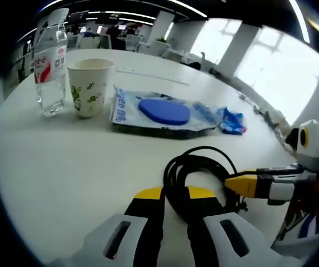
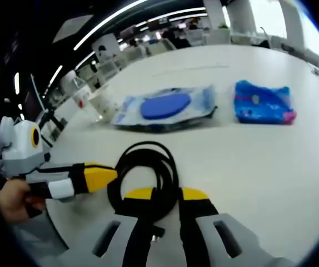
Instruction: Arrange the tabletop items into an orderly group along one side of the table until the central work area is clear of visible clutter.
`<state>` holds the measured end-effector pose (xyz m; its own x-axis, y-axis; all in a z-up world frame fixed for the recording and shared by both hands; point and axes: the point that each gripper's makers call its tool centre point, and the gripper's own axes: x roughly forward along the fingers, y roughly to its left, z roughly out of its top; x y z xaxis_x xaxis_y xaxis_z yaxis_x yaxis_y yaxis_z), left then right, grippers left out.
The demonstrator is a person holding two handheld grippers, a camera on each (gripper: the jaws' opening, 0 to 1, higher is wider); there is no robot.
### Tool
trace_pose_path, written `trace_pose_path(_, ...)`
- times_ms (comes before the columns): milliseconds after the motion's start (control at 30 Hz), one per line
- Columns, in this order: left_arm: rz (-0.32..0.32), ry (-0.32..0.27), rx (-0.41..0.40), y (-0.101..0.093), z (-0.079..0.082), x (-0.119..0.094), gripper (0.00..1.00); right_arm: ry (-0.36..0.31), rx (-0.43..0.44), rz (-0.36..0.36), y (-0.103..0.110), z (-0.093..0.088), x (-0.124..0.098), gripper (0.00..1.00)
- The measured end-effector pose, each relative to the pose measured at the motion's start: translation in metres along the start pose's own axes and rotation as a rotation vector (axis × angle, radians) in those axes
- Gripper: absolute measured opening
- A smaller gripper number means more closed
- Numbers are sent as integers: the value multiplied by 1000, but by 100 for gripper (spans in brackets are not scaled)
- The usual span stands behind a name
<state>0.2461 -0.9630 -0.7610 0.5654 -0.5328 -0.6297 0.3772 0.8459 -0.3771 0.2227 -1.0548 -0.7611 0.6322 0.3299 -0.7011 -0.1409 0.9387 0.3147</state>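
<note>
white table [image 1: 65, 167] in bright open office

Bright daylight from blown-out windows [image 1: 282, 67] and ceiling light strips [image 2: 120, 22] washes the white bench [image 1: 65, 167] evenly, leaving only soft shadows, while fisheye bending curves its far edge and the background office turns blurry.

Coiled black cable [image 1: 195, 178] lies near a blue packet [image 1: 162, 111], paper cup [image 1: 89, 86] and bottle [image 1: 50, 67]
</note>
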Motion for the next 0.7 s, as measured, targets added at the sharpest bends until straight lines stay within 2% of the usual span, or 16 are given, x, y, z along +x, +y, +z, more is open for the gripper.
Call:
trace_pose_path(233, 4, -10, -25, 1, 1, -3, 9, 1, 45, 5, 0, -1, -3, 11)
trace_pose_path(267, -48, -18, -30, -7, 3, -3, 0, -7, 52, 27, 4, 1, -4, 6)
trace_pose_path(300, -76, -48, -108, -17, 8, -1, 0, -12, 76, 52, 10, 3, -5, 2)
trace_pose_path(333, -108, -28, -80, -25, 5, -1, 0, -15, 91, 64, 13, 3, -5, 0)
trace_pose_path(400, -90, 2, 18, -29, 2, 2, 0, 8, 83, 73, 19, 0, -2, 0)
trace_pose_path(433, -96, -7, 33, -34, 2, 3, 0, 6, 80, 66, 20, 0, -1, 0)
trace_pose_path(533, -98, 1, -6, -33, -2, 4, 0, 5, 84, 61, 19, 1, -1, 0)
trace_pose_path(700, -86, -4, 5, -24, -1, -1, 0, 1, 98, 62, 16, 2, -3, 0)
